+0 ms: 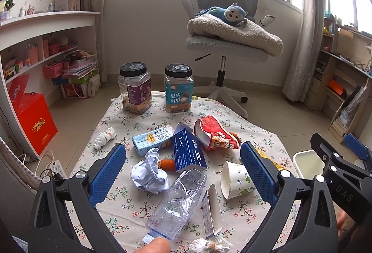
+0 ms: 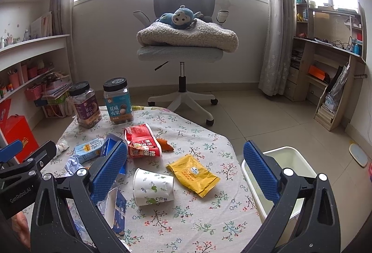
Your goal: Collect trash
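Nearest the left wrist camera, a crushed clear bottle (image 1: 179,201) lies on the floral worktop (image 1: 130,204) between the spread, empty left tongs (image 1: 183,167), with crumpled paper (image 1: 150,175) and cartons just beyond, probably within reach for a first grab. From the right wrist, a tipped paper cup (image 2: 153,188) and yellow wrapper (image 2: 193,174) lie between the right tongs (image 2: 184,168), equally spread and empty, while the white bin (image 2: 279,174) stands just right of the worktop, likely so trash drops straight in.
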Available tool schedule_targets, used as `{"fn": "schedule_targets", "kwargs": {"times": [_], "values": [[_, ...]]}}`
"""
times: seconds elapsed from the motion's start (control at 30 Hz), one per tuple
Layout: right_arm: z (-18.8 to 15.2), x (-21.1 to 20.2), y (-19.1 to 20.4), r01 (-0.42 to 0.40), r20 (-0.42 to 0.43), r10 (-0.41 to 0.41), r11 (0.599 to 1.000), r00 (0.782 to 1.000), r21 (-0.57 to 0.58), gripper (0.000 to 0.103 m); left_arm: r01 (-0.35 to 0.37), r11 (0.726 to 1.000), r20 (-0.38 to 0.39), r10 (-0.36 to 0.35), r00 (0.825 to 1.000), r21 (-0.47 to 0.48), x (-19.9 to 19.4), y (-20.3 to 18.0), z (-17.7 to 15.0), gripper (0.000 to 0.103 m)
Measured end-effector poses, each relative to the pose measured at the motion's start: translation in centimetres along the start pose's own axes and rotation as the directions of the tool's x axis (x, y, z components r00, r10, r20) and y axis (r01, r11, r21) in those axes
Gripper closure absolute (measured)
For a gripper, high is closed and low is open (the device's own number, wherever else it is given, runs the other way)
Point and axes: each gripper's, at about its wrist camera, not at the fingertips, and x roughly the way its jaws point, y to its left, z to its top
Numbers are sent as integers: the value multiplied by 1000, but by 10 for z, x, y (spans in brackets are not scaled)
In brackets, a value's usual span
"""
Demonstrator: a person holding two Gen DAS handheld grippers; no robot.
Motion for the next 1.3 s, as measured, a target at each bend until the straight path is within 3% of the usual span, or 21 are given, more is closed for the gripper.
{"fn": "schedule_targets", "kwargs": {"times": [1.3], "values": [[-7,4,-1,-7,-27,7,1000,1000,12,7,-2,1000,-30,1,1000,-12,6,4,-5,7]]}}
